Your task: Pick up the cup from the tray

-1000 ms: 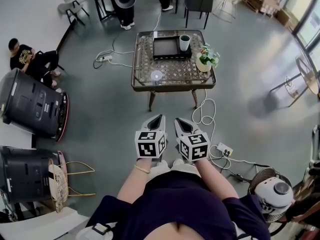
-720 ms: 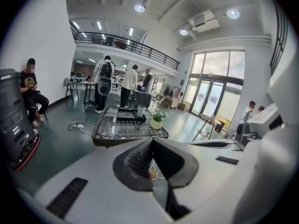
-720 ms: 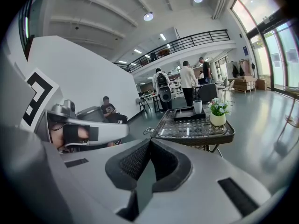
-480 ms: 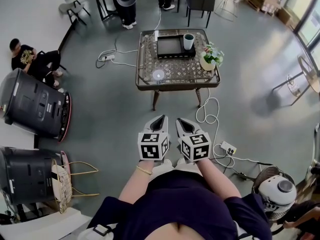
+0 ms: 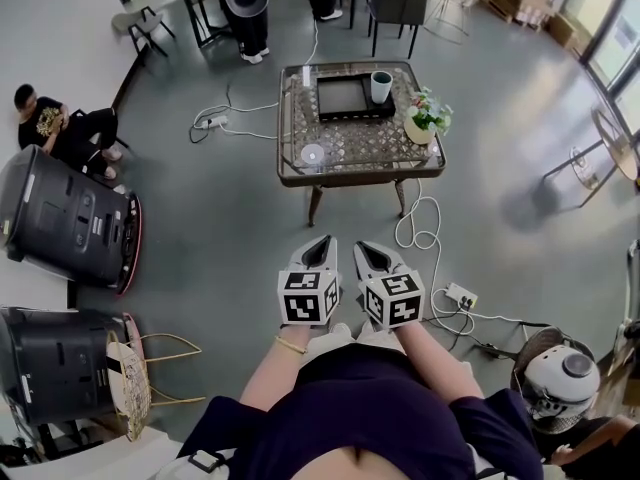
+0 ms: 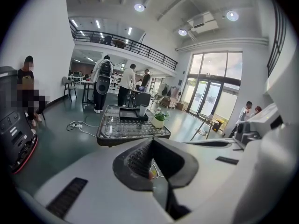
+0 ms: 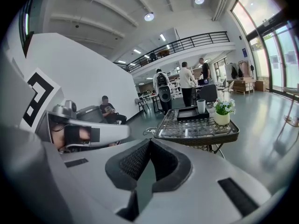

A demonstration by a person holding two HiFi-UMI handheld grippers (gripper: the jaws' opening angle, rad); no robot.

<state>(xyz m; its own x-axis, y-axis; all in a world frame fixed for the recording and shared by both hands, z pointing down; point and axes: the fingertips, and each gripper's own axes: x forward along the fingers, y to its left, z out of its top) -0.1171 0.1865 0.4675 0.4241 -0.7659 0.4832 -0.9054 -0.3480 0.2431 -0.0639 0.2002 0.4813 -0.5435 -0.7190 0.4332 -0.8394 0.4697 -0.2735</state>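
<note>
Head view: cup (image 5: 381,86) tiny, inside unclr, by tray (image 5: 343,97).

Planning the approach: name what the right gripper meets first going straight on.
The way looks free at first: only open floor ahead of the right gripper. Further on stands the table, which it may pass just above; depth is unclear.

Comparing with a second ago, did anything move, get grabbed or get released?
Only the head view drifted: the table sits slightly further right in frame. Nothing was taken or let go. The left gripper and right gripper stay low before the body, jaws together and empty; the cup stays at the tray's right edge.
</note>
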